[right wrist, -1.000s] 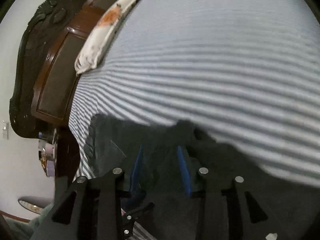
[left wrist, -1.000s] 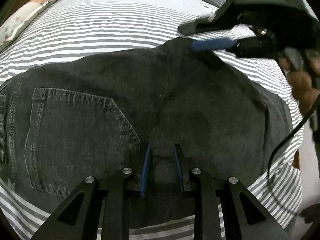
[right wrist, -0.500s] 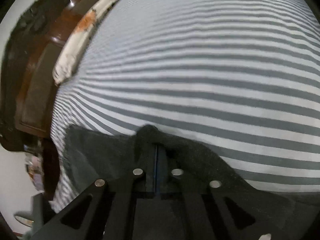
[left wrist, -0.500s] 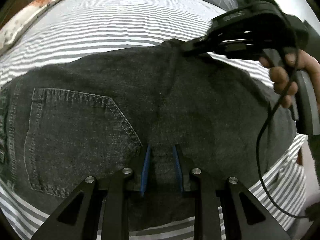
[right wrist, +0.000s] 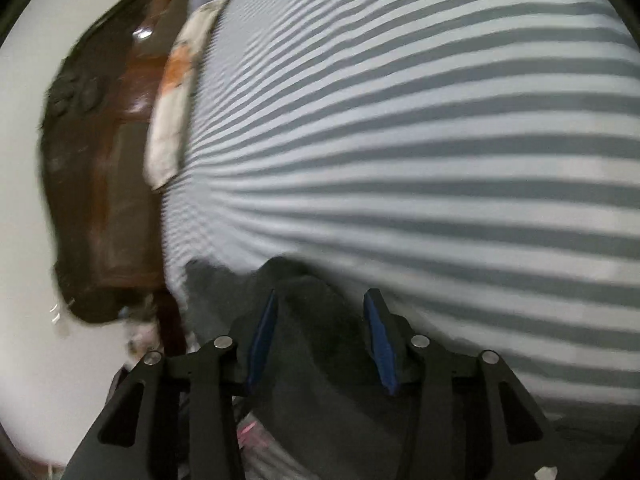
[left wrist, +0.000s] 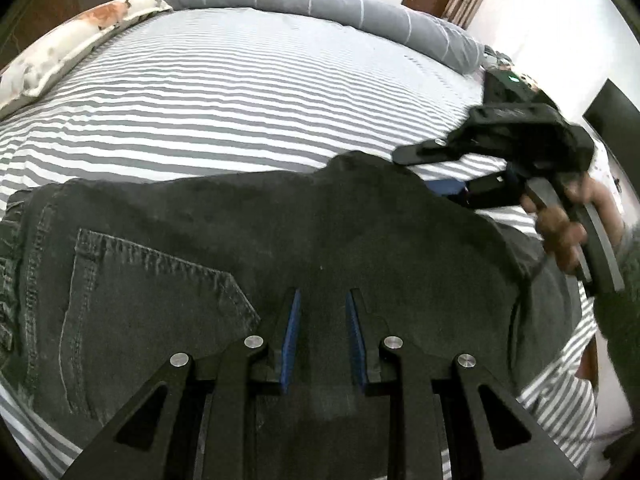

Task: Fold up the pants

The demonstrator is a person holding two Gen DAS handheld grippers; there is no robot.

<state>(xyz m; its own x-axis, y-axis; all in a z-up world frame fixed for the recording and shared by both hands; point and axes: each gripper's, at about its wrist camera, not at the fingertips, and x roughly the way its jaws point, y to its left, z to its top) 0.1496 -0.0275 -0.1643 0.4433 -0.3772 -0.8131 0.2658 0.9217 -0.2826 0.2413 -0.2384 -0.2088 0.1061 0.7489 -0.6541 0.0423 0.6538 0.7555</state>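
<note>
Left wrist view: left gripper (left wrist: 322,300) spread, blue pads apart, nothing pinched, hovering over or resting on dark grey jeans (left wrist: 280,248). Jeans spread flat under and ahead of the tips, back pocket (left wrist: 132,300) just left of the left finger, waistband at far left edge. Beyond the tips, grey-and-white striped bed sheet (left wrist: 240,92); further on, grey rolled blanket (left wrist: 320,4) along the far edge; floral pillow (left wrist: 72,44) far ahead-left. Ahead-right of the tips, right gripper (left wrist: 424,168) at the far edge of the jeans, fingers spread, upper one above the raised fabric corner, blue pad of the lower one just beside the cloth; contact hard to confirm. Hand (left wrist: 568,224) on its handle at far right. Right wrist view: blurred. Right gripper (right wrist: 320,316) spread wide, pads (right wrist: 262,332) well apart, a hump of jeans (right wrist: 316,312) sitting between them, apparently not squeezed. Striped sheet (right wrist: 440,140) filling everything ahead and right of the tips. Pillow (right wrist: 172,100) and dark wooden headboard (right wrist: 100,160) far ahead-left.
</note>
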